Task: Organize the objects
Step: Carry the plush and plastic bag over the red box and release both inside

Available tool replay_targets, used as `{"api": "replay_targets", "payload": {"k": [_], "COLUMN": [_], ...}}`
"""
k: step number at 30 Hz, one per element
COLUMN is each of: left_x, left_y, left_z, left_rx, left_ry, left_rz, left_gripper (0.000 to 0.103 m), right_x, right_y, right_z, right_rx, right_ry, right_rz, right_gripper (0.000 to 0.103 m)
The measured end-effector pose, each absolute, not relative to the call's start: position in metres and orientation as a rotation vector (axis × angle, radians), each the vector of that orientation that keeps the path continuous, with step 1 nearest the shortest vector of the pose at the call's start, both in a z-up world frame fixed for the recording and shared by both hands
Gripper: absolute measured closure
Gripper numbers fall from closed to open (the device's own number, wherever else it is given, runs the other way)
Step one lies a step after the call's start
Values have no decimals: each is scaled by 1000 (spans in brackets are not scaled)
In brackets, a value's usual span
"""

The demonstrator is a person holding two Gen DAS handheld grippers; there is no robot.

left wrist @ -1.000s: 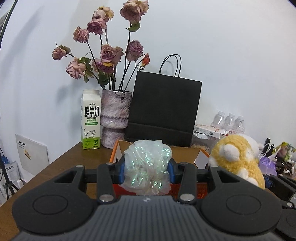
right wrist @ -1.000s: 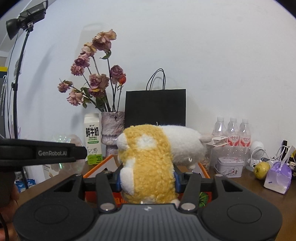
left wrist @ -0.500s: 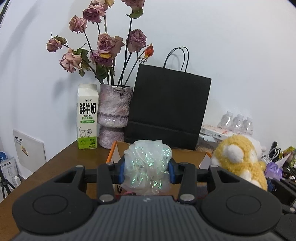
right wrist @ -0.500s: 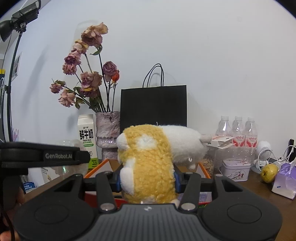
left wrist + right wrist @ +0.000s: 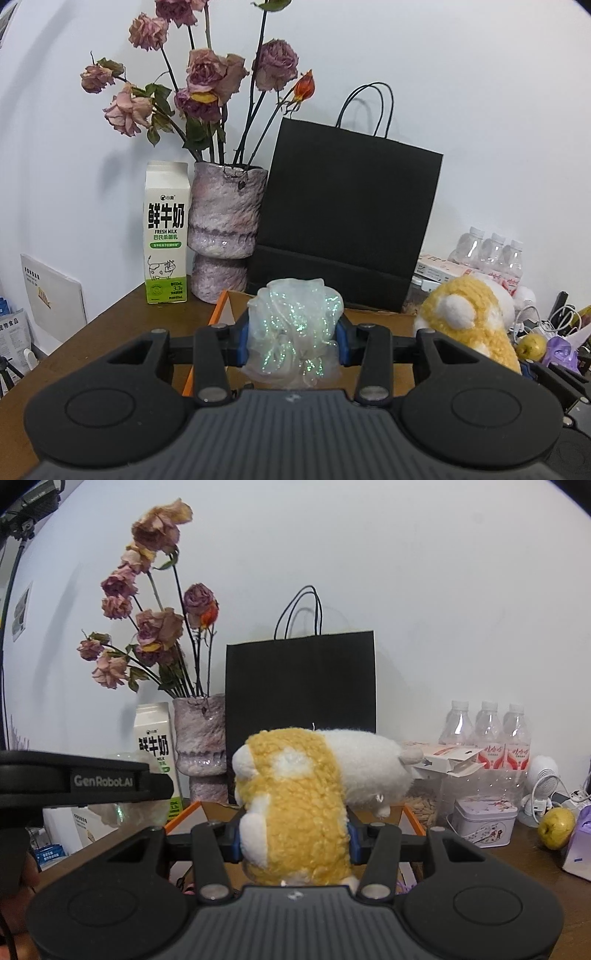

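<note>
Over box (image 5: 369, 317): both loads held above cardboard box w/ orange flaps.
L gripper (image 5: 293, 338): clamped on glittery mesh pouf (image 5: 293, 332).
R gripper (image 5: 295, 834): clamped on yellow-white plush (image 5: 295, 805), 3 o'clock of pouf.
12 o'clock: black bag (image 5: 347, 221).

Both views are evenly and softly lit; the white wall (image 5: 461, 92) is rendered bright without glare; soft shadows are cast on it by the dried roses (image 5: 207, 85); strong fisheye bending and dark vignetted corners are seen at the edges; the black paper bag (image 5: 301, 686) is kept sharp; no motion blur is noted.
</note>
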State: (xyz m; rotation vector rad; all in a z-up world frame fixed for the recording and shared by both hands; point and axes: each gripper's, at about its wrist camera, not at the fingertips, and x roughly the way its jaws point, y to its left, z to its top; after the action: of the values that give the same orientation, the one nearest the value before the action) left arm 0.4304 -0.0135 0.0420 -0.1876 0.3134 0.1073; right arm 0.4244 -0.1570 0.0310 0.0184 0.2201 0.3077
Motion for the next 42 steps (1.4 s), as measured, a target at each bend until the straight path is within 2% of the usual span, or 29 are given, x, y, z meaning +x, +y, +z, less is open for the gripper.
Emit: {"api": "replay_targets", "payload": {"k": [13,16,19,20,21,22,23,27,42], "left_x": [477,485,491,492,493,492,491,487,465], "left_y": [-14,-14,-13,-12,-11,-11,-11,-14,-13], "left_z": [25,19,15,14,14,14,14,19,31], "left_rx": [-148,-141,-138,-139,-142,-147,-150,-133,-162], "left_ry": [396,425,447,453,456,453,442,416,377], "left_rz": [120,123,131,132,134,134,134,137,92], "left_gripper": [59,55,45,35,18,9,0,0,0], "right_x": [469,478,484,485,485,485,486,486,471], "right_y": [-153,-152,-150,-150,-151,-151,-151,-154,-159], "right_z": [17,11,6,5,4,3,3,4,14], "right_rx": [17,7,-2,-3,0,5,9,28,58], "right_ry": [299,336,362,369,372,375,375,375,352], "right_rz": [301,298,292,288,291,294,295,290,288], "right_gripper": [55,55,50,43,36,18,5,0,0]}}
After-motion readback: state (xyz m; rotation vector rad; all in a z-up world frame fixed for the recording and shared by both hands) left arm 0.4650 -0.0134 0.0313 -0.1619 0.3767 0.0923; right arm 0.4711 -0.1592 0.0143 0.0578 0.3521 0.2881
